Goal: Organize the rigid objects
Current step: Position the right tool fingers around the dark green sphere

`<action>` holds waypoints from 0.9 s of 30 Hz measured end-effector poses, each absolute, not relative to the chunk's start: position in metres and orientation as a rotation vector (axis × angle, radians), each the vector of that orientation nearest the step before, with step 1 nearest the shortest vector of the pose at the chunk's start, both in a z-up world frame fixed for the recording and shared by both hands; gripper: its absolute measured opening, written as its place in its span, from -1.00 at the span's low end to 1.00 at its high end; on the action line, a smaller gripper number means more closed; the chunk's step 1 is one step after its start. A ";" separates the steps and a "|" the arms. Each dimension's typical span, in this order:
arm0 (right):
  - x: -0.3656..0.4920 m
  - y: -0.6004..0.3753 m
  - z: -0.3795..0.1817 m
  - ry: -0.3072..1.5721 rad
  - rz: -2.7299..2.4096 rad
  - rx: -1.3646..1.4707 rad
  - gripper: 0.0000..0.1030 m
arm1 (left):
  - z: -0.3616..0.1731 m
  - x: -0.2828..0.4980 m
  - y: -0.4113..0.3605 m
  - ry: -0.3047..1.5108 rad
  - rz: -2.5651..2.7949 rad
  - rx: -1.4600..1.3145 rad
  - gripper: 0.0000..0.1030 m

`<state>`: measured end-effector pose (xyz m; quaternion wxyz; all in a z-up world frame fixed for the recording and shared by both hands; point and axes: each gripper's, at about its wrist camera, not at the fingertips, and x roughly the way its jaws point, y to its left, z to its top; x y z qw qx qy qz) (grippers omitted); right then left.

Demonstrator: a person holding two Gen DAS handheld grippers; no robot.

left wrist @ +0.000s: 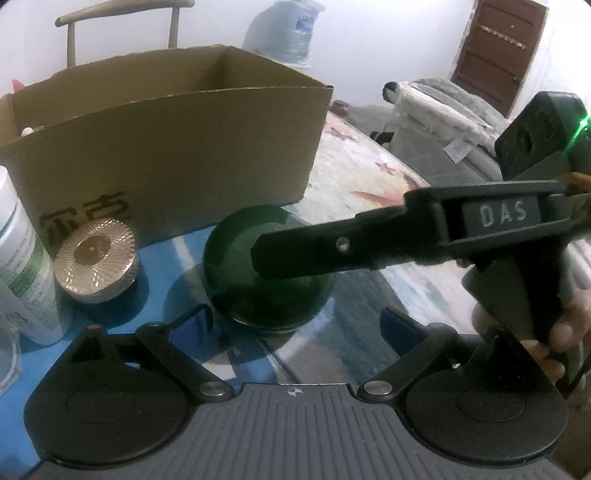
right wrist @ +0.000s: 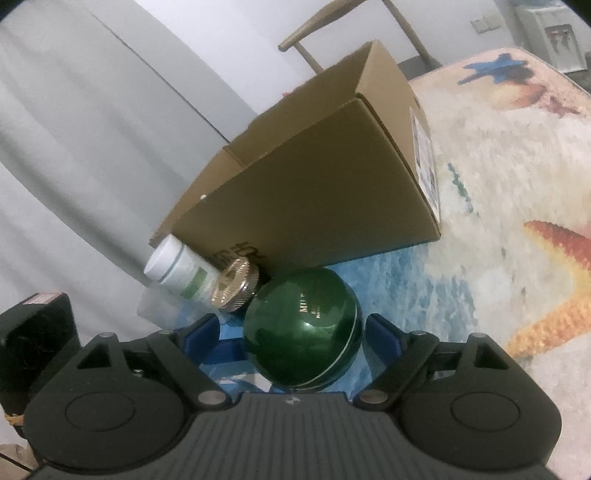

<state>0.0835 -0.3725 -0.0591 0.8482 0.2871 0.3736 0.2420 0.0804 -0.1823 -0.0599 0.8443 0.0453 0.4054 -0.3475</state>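
Observation:
A dark green round jar (right wrist: pixel 303 328) stands on the table in front of an open cardboard box (right wrist: pixel 314 199). My right gripper (right wrist: pixel 291 332) is open, with its blue pads on either side of the jar, close to it but apart. In the left wrist view the jar (left wrist: pixel 229 280) sits just beyond my open, empty left gripper (left wrist: pixel 295 321), and the right gripper's finger (left wrist: pixel 332 251) reaches over it from the right. A gold ribbed lid jar (left wrist: pixel 94 266) and a white bottle with green label (left wrist: pixel 22 266) stand left of the green jar.
The box (left wrist: pixel 162 155) holds something small and white at its left end. The table carries a beach-print cloth (right wrist: pixel 517 192) with starfish. A wooden chair (left wrist: pixel 122 22) stands behind the box. A clear container edge (left wrist: pixel 7 354) shows at far left.

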 end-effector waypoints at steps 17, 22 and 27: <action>0.087 -0.377 -0.069 0.800 0.514 0.683 0.86 | -0.073 0.086 -0.168 0.820 -0.775 0.063 1.00; 0.085 -0.377 -0.068 0.795 0.514 0.683 0.88 | -0.072 0.086 -0.160 0.807 -0.803 0.024 1.00; 0.084 -0.378 -0.068 0.793 0.512 0.689 0.88 | -0.072 0.086 -0.152 0.798 -0.817 0.003 1.00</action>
